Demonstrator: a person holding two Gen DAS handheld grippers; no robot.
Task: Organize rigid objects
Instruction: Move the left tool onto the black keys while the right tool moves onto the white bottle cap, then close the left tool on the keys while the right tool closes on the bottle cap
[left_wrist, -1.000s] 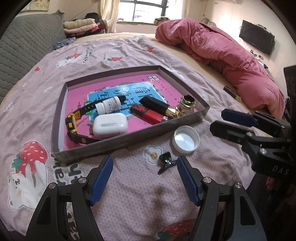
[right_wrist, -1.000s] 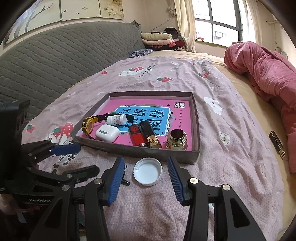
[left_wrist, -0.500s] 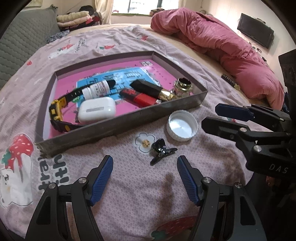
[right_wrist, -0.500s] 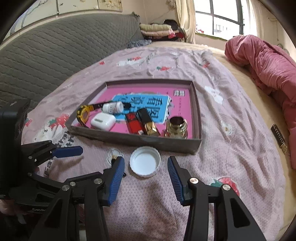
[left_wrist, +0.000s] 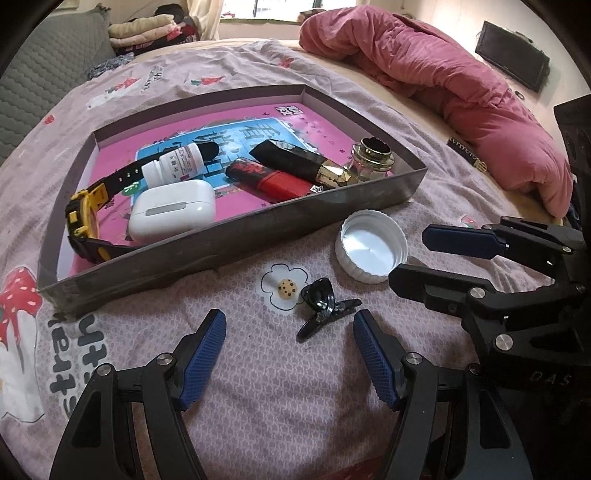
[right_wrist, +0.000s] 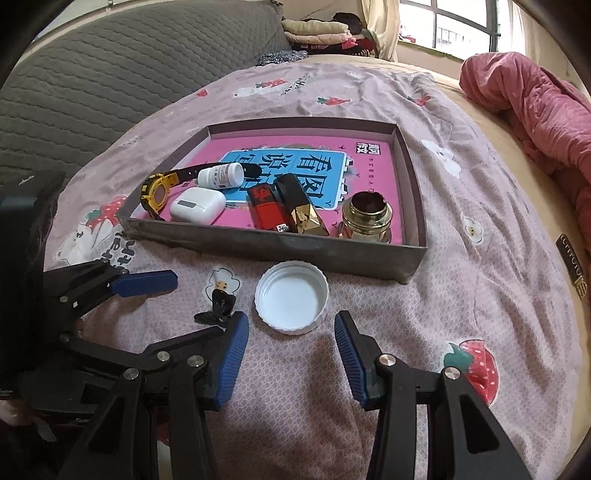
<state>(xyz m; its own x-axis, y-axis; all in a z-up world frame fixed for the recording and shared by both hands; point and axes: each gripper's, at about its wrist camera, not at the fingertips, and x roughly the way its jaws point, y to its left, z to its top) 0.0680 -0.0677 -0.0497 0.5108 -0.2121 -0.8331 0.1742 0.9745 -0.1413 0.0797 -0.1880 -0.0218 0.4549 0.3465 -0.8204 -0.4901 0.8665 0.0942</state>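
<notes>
A shallow grey box (left_wrist: 236, 251) (right_wrist: 280, 245) with a pink lining lies on the bedspread. Inside are a yellow-and-black watch (left_wrist: 86, 210), a white earbud case (left_wrist: 173, 210), a white pill bottle (left_wrist: 173, 168), a red lighter (left_wrist: 273, 179), a black-and-gold lipstick (left_wrist: 303, 162) and a glass jar (left_wrist: 371, 157). In front of the box lie a white lid (left_wrist: 371, 245) (right_wrist: 291, 297) and a small black hair clip (left_wrist: 321, 304) (right_wrist: 218, 308). My left gripper (left_wrist: 290, 332) is open just short of the clip. My right gripper (right_wrist: 291, 338) is open just short of the lid.
A crumpled pink duvet (left_wrist: 443, 85) lies to the right on the bed. A grey quilted headboard (right_wrist: 110, 74) and folded clothes (right_wrist: 321, 31) stand at the far side. A small dark label (right_wrist: 572, 264) sits on the sheet at right.
Both grippers have come down and closer to the bedspread; the clip and the lid now lie nearer their fingertips. Neither gripper's opening has changed.
</notes>
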